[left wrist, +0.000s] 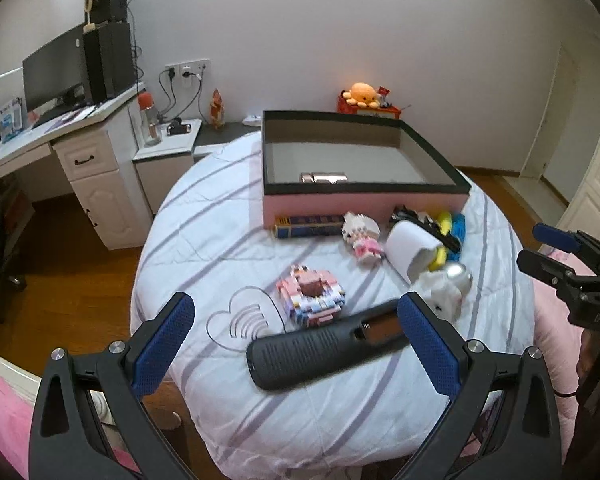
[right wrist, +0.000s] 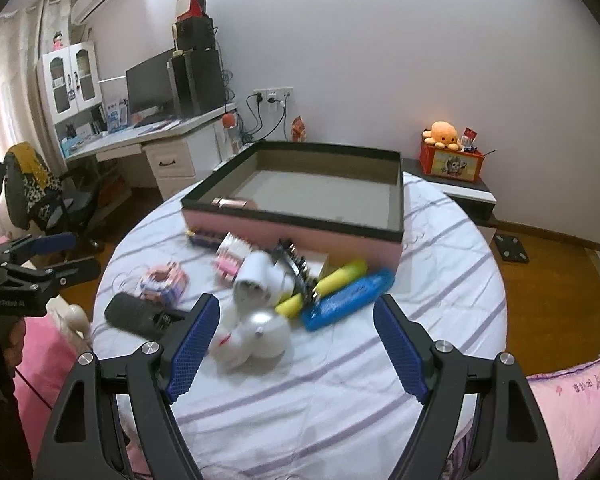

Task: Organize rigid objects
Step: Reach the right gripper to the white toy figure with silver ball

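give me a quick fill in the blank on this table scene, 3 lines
1. The only item lying inside the pink box is a shiny ____ tube.
2. The black remote lies between the open fingers of the ____ hand-held gripper.
3. The plush toy on the red box by the wall is coloured ____.

Missing words: metallic; left; orange

Light: even, soft indoor brightness; daylight glows through curtains (right wrist: 3, 92) at far left of the right wrist view.
Shadows: faint, soft.
Blur: the black remote (left wrist: 324, 344) and the white toys (right wrist: 251, 336) look smeared.
Edges: fisheye bending, dark corners.
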`<state>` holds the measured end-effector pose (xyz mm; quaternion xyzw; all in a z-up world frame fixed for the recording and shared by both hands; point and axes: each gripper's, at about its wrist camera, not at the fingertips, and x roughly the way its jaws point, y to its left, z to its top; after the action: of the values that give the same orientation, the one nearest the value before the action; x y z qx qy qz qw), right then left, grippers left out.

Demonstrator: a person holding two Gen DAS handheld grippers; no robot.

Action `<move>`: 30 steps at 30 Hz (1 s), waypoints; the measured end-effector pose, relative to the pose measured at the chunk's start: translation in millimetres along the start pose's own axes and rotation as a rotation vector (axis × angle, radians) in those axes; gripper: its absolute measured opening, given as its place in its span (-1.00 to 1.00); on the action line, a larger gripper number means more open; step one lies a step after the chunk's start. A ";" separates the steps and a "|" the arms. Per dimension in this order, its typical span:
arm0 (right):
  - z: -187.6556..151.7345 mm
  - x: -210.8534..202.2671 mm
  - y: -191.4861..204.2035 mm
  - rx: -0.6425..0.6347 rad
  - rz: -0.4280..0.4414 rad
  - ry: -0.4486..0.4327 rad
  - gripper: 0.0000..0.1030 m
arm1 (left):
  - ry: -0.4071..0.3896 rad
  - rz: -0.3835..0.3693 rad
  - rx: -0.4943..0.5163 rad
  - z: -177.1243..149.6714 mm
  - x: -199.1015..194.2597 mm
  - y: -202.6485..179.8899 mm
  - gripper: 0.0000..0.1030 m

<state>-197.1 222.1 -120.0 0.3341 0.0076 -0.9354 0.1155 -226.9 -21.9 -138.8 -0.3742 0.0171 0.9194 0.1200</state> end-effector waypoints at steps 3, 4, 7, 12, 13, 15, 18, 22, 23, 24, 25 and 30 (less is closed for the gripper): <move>-8.2 0.0 6.8 -0.014 0.001 0.016 0.57 | 0.009 -0.013 0.009 -4.1 1.1 -4.7 0.99; -10.9 -0.2 8.7 -0.017 0.001 0.020 0.57 | 0.011 -0.016 0.011 -5.8 1.4 -5.6 0.99; -17.6 5.2 14.0 -0.026 0.000 0.042 0.57 | 0.029 -0.012 0.023 -11.2 4.5 -8.3 0.99; -26.4 25.8 23.5 -0.037 0.016 0.085 0.57 | 0.062 -0.009 0.021 -17.9 11.6 -8.1 0.99; -27.5 30.2 26.5 -0.040 0.022 0.095 0.57 | 0.068 -0.008 0.023 -18.4 13.1 -8.0 0.99; -30.0 39.9 30.3 -0.042 0.030 0.105 0.57 | 0.079 -0.008 0.025 -19.9 16.8 -8.1 0.99; -32.0 53.9 33.2 -0.035 0.035 0.128 0.57 | 0.096 -0.006 0.029 -21.6 22.3 -7.1 0.99; -31.3 69.6 30.1 -0.010 0.041 0.141 0.57 | 0.113 -0.010 0.021 -22.4 28.4 -3.6 0.99; -30.9 73.0 28.5 -0.001 0.046 0.146 0.57 | 0.117 -0.009 0.021 -22.4 29.8 -2.4 0.99; -30.8 74.8 27.5 0.005 0.055 0.149 0.57 | 0.120 -0.008 0.022 -22.5 31.0 -2.1 0.99; -31.1 76.9 25.5 0.014 0.071 0.147 0.57 | 0.124 -0.007 0.023 -22.3 32.6 -1.8 0.99; -38.7 84.5 19.6 0.034 0.123 0.170 0.36 | 0.140 -0.012 0.012 -19.3 43.8 -2.9 0.99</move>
<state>-232.0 188.8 -201.8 0.4141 -0.0189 -0.8948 0.1657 -243.3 -12.4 -182.8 -0.4368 0.0288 0.8902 0.1261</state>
